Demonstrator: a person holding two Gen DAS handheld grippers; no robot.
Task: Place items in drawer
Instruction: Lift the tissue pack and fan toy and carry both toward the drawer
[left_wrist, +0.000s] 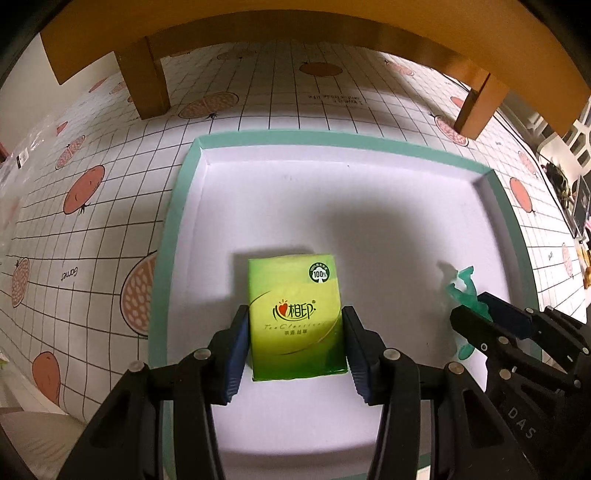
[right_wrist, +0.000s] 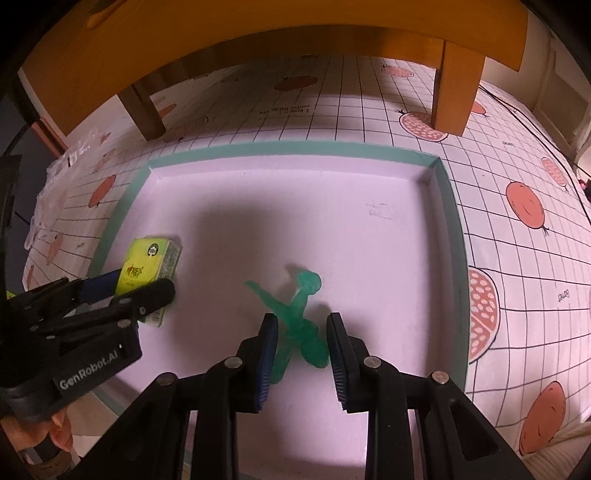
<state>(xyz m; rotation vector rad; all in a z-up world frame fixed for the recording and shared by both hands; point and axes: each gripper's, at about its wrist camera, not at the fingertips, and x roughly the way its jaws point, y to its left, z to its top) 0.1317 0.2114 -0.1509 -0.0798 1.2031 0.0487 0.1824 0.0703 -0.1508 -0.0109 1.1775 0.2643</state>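
Inside a shallow white drawer (left_wrist: 369, 206) with a teal rim, resting on a worktop (left_wrist: 92, 221) covered in a grid-and-fruit patterned cloth, two items are being set down. The left hand-held gripper (left_wrist: 295, 332) clamps a green tissue pack (left_wrist: 293, 314) by its two long sides, near the drawer's left wall; the pack appears to sit on or just above the drawer floor. The pack looks light and soft, with a slick plastic wrap, so a firm squeeze across the flat sides suits it and too much pressure would only dent it. The right hand-held gripper (right_wrist: 301, 332) is nearly closed around a translucent green plastic figurine (right_wrist: 299, 317) towards the drawer's middle right, the pads close against its slim body. The figurine looks light and stiff, with thin outstretched limbs that could snap or twist; the thicker torso is the safer place to hold. A wooden shelf (right_wrist: 458, 85) on short legs stands behind the drawer
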